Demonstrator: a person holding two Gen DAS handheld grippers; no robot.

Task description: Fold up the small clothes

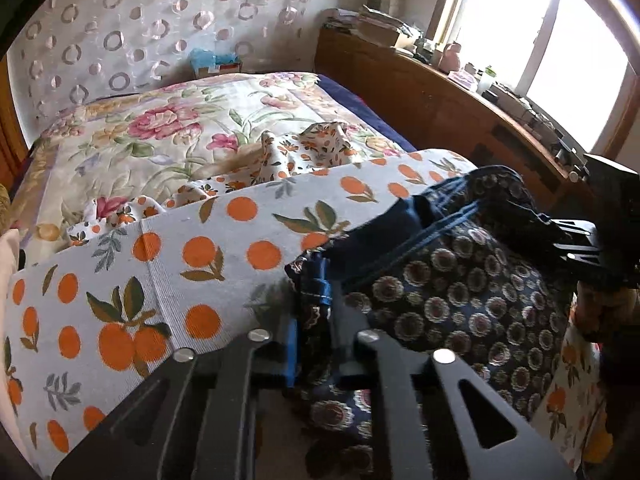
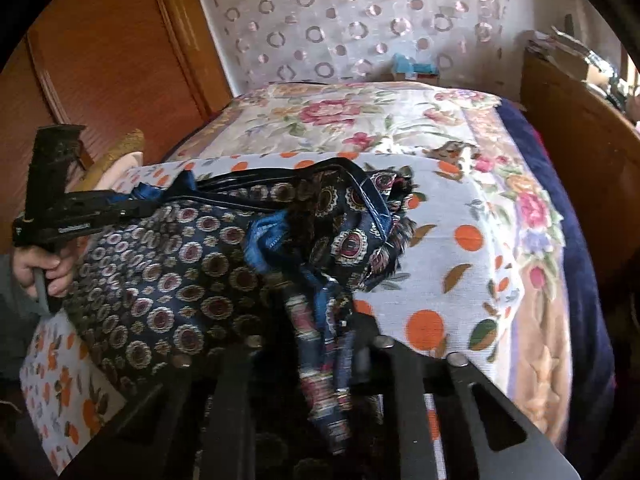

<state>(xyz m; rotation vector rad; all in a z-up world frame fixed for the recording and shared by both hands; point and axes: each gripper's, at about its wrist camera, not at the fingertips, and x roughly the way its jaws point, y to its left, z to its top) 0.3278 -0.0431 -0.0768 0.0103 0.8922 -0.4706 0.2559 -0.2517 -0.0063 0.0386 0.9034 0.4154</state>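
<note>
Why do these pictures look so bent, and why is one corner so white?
Left wrist view: the window is blown out to white glare, and the bed bulges from the fisheye lens. Right wrist view: dark round corners frame it, straight wardrobe lines curve, and the navy garment close to the lens looks soft.

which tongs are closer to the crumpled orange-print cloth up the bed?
Left, as a judgement. The left tongs grip the navy patterned garment with the crumpled orange-print cloth straight ahead; from the right tongs the cloth lies further, ahead and to the right.
</note>
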